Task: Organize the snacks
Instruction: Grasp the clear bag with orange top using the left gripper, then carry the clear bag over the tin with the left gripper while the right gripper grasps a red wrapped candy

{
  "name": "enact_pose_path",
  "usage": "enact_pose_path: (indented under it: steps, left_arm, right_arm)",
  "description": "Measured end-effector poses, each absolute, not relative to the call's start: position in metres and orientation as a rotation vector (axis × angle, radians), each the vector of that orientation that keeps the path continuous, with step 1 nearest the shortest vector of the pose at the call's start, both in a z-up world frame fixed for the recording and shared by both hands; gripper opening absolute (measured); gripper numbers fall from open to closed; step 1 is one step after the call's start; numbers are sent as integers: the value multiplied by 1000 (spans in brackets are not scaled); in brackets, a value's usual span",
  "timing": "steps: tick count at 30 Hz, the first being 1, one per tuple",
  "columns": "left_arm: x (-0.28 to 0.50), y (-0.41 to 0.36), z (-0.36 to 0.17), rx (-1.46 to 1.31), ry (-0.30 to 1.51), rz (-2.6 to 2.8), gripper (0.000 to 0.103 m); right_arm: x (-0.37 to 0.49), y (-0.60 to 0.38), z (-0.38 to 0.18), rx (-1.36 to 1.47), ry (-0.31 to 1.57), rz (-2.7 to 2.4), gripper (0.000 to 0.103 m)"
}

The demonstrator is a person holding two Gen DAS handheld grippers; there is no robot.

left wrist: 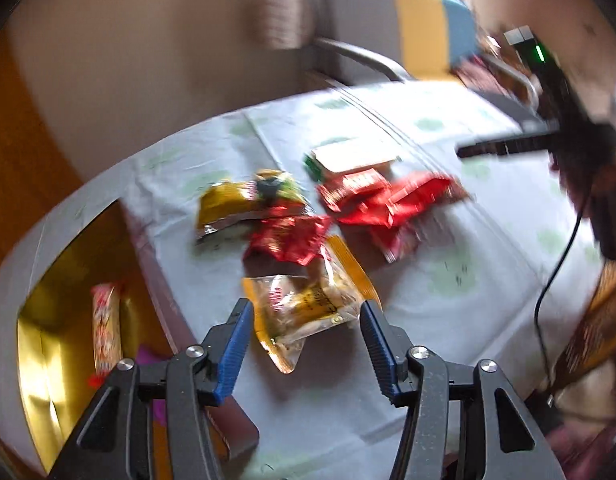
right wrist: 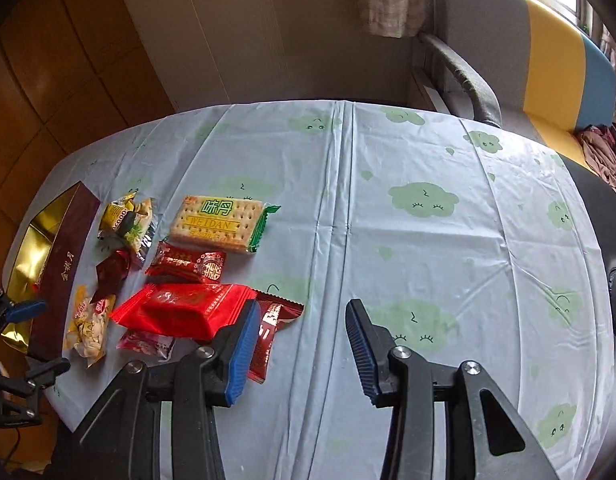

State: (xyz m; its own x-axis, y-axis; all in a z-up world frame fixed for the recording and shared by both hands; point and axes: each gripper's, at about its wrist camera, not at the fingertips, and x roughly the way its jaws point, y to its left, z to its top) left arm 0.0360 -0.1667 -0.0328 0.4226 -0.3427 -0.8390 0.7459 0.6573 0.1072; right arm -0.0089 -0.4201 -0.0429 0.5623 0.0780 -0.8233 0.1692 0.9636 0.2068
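The left gripper (left wrist: 305, 320) hangs spread and empty above the clear nut packet (left wrist: 308, 312); it should probably drop squarely, though blur hides the edges. The right gripper (right wrist: 303, 320) is likewise apart. Beyond lie red packets (right wrist: 179, 312), crackers (right wrist: 219, 222), and the gold-lined box (left wrist: 47, 320).

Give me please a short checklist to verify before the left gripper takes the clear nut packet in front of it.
1. Left gripper jaws open: ok.
2. Clear nut packet lies between the jaws' line: ok.
3. Packet free of neighbours: not ok, the dark red candy wrapper overlaps its far end.
4. Gold-lined box open with room: ok, one snack bar inside.
5. Right gripper out of the way, open, empty: ok.
6. Sharp view: not ok, left wrist picture is blurred.
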Motion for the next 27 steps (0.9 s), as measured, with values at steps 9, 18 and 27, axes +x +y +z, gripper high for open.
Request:
enact_pose_path:
  steps: [9, 18, 27]
  left_arm:
    - [51, -190, -73, 760, 930, -822, 70]
    - [72, -186, -74, 492, 998, -804, 33]
    - [20, -159, -61, 270, 1014, -863, 33]
  right_arm:
    - [-9, -423, -35, 285, 947, -39, 49]
    - [-9, -427, -33, 295, 928, -49, 49]
    - [-8, -415, -34, 277, 940, 13, 49]
